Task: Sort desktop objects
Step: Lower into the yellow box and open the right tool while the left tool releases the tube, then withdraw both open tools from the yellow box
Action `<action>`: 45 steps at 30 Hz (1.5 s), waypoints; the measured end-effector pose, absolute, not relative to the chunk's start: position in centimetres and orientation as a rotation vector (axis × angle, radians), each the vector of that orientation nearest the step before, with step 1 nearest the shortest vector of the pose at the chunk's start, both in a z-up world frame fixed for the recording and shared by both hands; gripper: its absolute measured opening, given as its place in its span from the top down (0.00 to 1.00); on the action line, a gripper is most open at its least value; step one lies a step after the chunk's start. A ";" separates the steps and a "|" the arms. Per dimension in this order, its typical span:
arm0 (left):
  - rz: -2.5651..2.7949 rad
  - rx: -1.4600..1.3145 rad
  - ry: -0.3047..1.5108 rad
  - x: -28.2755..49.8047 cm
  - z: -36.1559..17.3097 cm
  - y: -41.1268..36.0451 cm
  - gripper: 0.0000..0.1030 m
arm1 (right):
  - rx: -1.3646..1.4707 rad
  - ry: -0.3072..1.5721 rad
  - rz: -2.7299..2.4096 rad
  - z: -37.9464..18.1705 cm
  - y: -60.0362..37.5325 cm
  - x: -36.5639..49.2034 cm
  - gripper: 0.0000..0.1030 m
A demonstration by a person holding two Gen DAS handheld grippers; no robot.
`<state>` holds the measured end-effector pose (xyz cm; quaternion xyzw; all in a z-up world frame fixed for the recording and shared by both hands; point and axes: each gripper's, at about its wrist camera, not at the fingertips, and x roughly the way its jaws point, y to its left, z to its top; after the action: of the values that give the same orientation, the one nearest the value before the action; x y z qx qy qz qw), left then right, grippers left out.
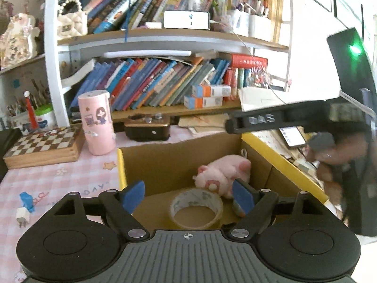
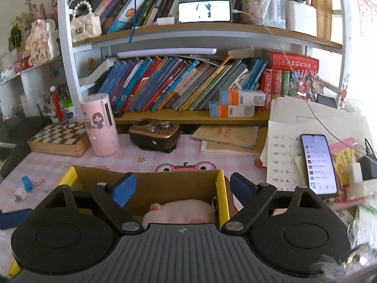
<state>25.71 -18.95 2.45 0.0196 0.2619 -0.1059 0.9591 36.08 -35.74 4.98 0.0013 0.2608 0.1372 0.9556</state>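
An open cardboard box (image 1: 165, 162) with yellow rims stands on the pink checked desk mat. Inside it lie a roll of clear tape (image 1: 196, 208) and a pink plush pig (image 1: 221, 174). My left gripper (image 1: 188, 188) hangs open over the box, above the tape, with nothing between its blue pads (image 1: 134, 195). In the right wrist view my right gripper (image 2: 182, 184) is open too, straddling the box's right yellow rim (image 2: 222, 195) above the plush pig (image 2: 179, 212). It grips nothing. The right tool's black frame (image 1: 259, 120) and a hand show at the right of the left view.
A pink cylinder (image 2: 100, 125), a chessboard box (image 2: 59, 140) and a brown device (image 2: 154, 134) stand behind the cardboard box. A blue clip (image 2: 26, 182) and a white plug (image 2: 20, 194) lie at left. A lit phone (image 2: 318, 162) rests on papers (image 2: 282, 155) at right. Bookshelves fill the back.
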 end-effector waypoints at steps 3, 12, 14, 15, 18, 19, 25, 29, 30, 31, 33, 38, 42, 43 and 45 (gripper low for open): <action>-0.200 0.032 0.522 25.1 2.9 -18.3 0.17 | 0.020 0.523 0.275 5.4 -36.2 34.7 0.16; -0.163 -0.011 0.513 22.8 3.6 -16.2 0.14 | 0.039 0.510 0.258 6.1 -37.0 29.9 0.16; -0.165 -0.019 0.517 22.2 3.6 -15.9 0.14 | 0.044 0.516 0.248 6.0 -37.1 28.8 0.16; -0.167 -0.021 0.519 21.8 3.5 -15.8 0.13 | 0.047 0.521 0.242 5.9 -37.1 28.4 0.16; -0.174 -0.030 0.521 20.9 3.4 -15.3 0.13 | 0.057 0.535 0.223 5.6 -37.2 26.8 0.16; -0.175 -0.032 0.522 20.6 3.3 -15.1 0.13 | 0.056 0.539 0.215 5.4 -37.1 26.2 0.16; -0.187 -0.036 0.546 18.7 2.5 -13.9 0.13 | 0.049 0.580 0.173 4.0 -36.8 23.3 0.16; -0.195 -0.029 0.572 17.6 1.6 -13.0 0.13 | 0.043 0.624 0.144 2.6 -36.3 21.4 0.16; -0.196 -0.030 0.579 17.3 1.4 -12.7 0.13 | 0.043 0.634 0.138 2.4 -36.2 20.9 0.16; -0.197 -0.033 0.585 17.0 1.2 -12.5 0.13 | 0.046 0.644 0.131 2.1 -36.1 20.5 0.16; -0.205 -0.037 0.596 16.4 0.8 -12.0 0.13 | 0.055 0.667 0.114 1.5 -35.7 19.5 0.16; -0.225 -0.025 0.624 15.2 0.1 -10.9 0.13 | 0.069 0.720 0.102 0.2 -34.2 16.8 0.16; -0.240 -0.020 0.633 14.0 -0.1 -9.9 0.13 | 0.101 0.743 0.084 -0.1 -33.0 15.0 0.16; -0.244 -0.018 0.635 13.7 -0.1 -9.6 0.13 | 0.105 0.747 0.079 -0.2 -32.7 14.6 0.16; -0.253 -0.012 0.642 13.0 -0.3 -9.2 0.13 | 0.101 0.755 0.073 -0.4 -32.0 13.5 0.16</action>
<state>12.95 -9.18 -0.27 -0.0060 0.3147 -0.1240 0.9410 13.54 -32.00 -0.41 0.0491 0.3684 0.0354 0.9277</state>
